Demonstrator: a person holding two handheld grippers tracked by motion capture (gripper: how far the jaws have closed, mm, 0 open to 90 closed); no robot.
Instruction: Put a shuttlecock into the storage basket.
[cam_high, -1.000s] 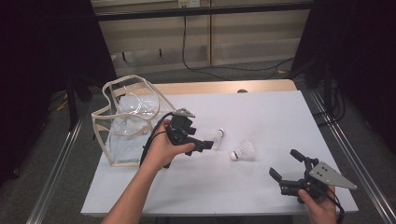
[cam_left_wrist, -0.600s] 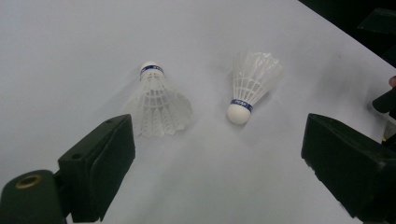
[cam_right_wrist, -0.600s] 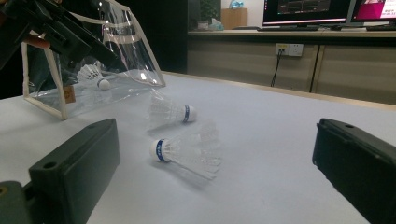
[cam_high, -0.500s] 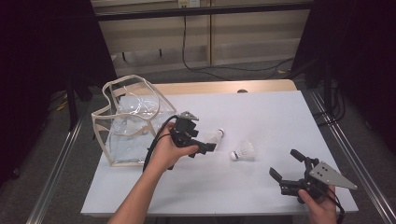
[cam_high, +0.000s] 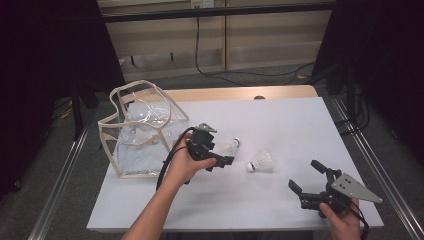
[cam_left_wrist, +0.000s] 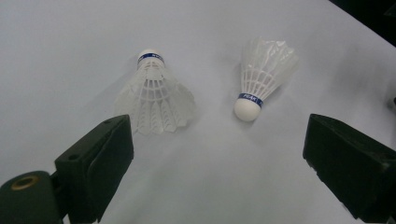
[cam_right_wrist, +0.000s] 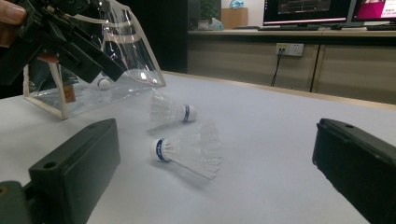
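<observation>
We are hovering our left claw (cam_high: 220, 161), jaws spread, just left of the two shuttlecocks lying mid-bench, the nearer-to-it shuttlecock (cam_left_wrist: 156, 95) pointing its cork away, while our right claw (cam_high: 306, 179), also spread and empty, is sitting well apart at the near right.

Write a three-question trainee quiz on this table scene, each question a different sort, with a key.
1. True or false: the left tongs are shut on a shuttlecock.
2. How many shuttlecocks lie loose on the white table?
3. Multiple choice: the clear bag sits at A) the table's left side, B) its right side, C) its near edge.

Key
1. False: the jaws stand open above the nearer shuttlecock.
2. Two; the other shuttlecock lies toward the open right tongs.
3. A.
</observation>
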